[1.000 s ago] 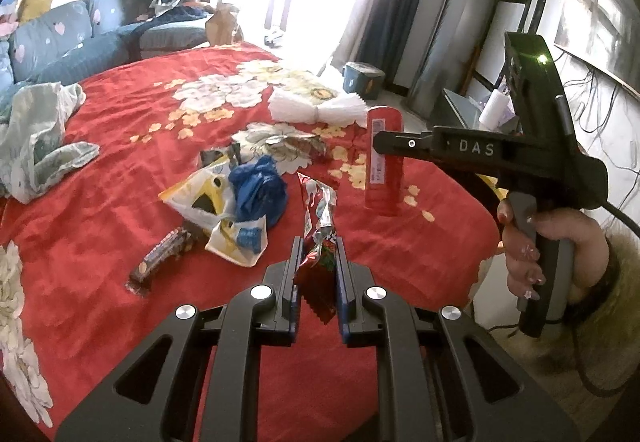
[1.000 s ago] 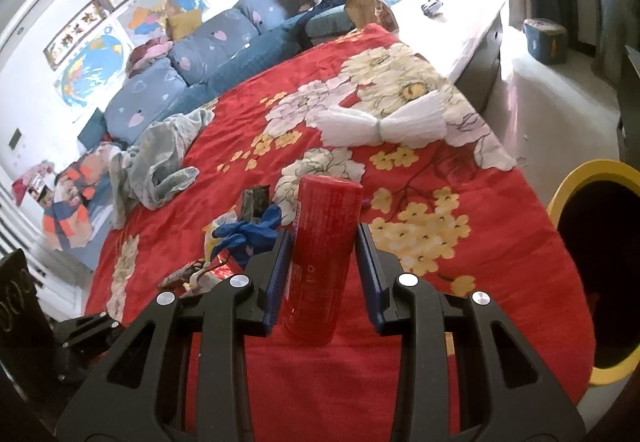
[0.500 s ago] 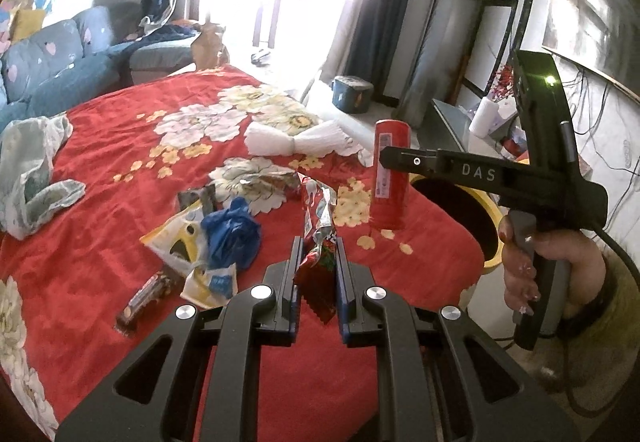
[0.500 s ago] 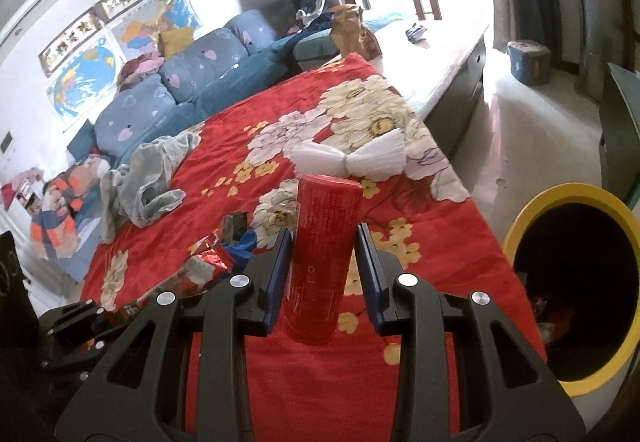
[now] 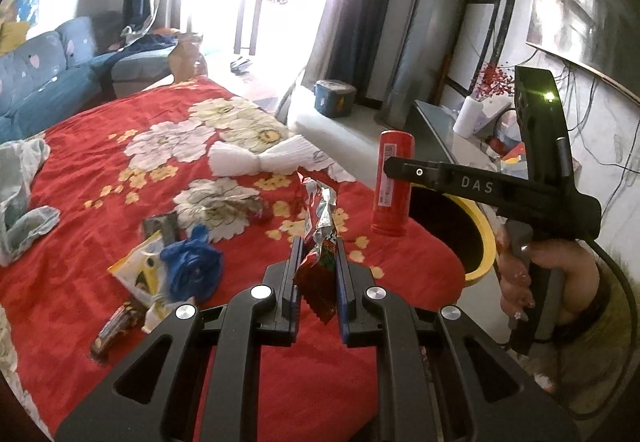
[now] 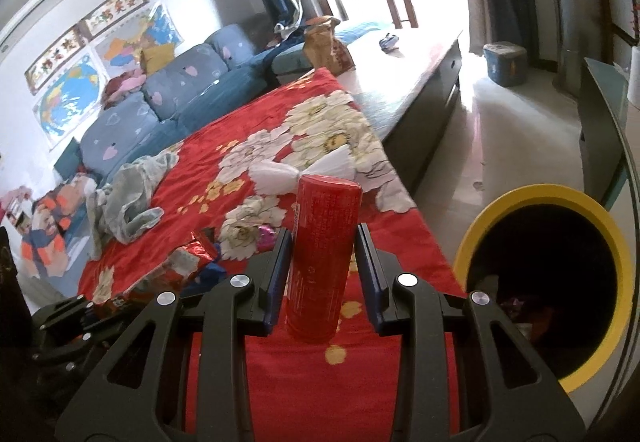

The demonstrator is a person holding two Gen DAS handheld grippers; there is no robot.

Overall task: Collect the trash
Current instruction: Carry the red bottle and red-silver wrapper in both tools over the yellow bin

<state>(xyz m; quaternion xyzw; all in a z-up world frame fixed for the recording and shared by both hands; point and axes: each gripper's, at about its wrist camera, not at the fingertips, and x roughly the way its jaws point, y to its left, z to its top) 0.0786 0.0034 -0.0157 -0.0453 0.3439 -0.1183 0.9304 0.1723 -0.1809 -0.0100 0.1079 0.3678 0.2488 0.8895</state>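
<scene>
Both claws neared the bin (image 6: 538,197), left claw (image 5: 317,266) pinching wrapper (image 5: 320,242), right claw (image 6: 323,254) gripping can (image 6: 320,262).

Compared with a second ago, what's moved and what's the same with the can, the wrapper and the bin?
Both grippers have carried their loads off the red floral bedspread toward the yellow-rimmed black bin, now much closer in the right wrist view. Unchanged: the right gripper grips the red cylindrical can, the left gripper grips the crumpled red foil wrapper; nothing released.
</scene>
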